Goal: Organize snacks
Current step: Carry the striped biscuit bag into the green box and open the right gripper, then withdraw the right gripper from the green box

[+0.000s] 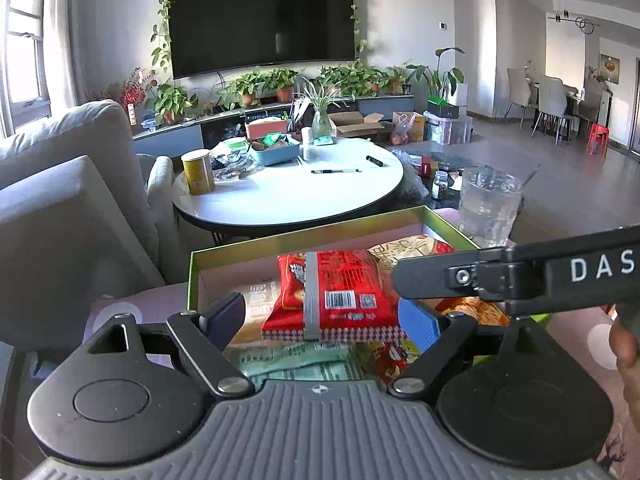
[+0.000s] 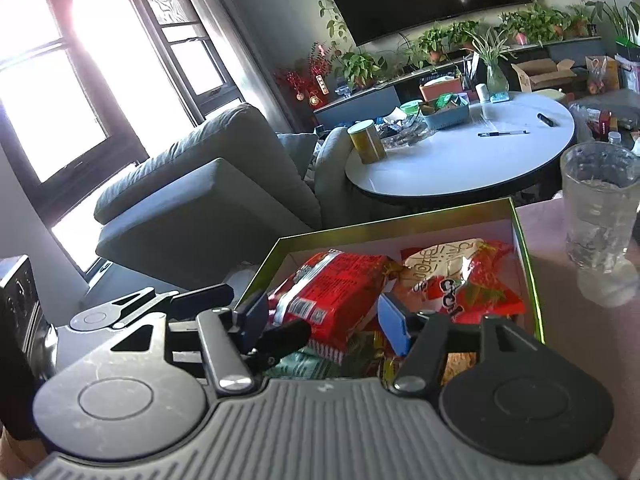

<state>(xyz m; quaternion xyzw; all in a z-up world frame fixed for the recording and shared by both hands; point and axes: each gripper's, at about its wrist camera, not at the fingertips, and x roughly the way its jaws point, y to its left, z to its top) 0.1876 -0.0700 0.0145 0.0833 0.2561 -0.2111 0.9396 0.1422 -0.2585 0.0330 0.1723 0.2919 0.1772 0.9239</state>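
Note:
A shallow green-rimmed box [image 1: 304,236] [image 2: 372,230] holds several snack packets. A red packet with a barcode [image 1: 336,296] [image 2: 332,292] lies on top, between the fingers of both grippers. A white-and-red packet [image 1: 412,250] [image 2: 460,276] lies at the back right, and a pale green packet [image 1: 296,364] lies underneath. My left gripper [image 1: 322,316] is open around the red packet. My right gripper [image 2: 320,320] is open around the same packet, and its body crosses the left wrist view [image 1: 520,276] at the right.
A clear glass [image 1: 488,208] [image 2: 600,208] stands just right of the box on the pink surface. Behind is a round white table [image 1: 288,196] [image 2: 460,160] with a yellow can, basket and pens. A grey sofa [image 1: 60,200] is at left.

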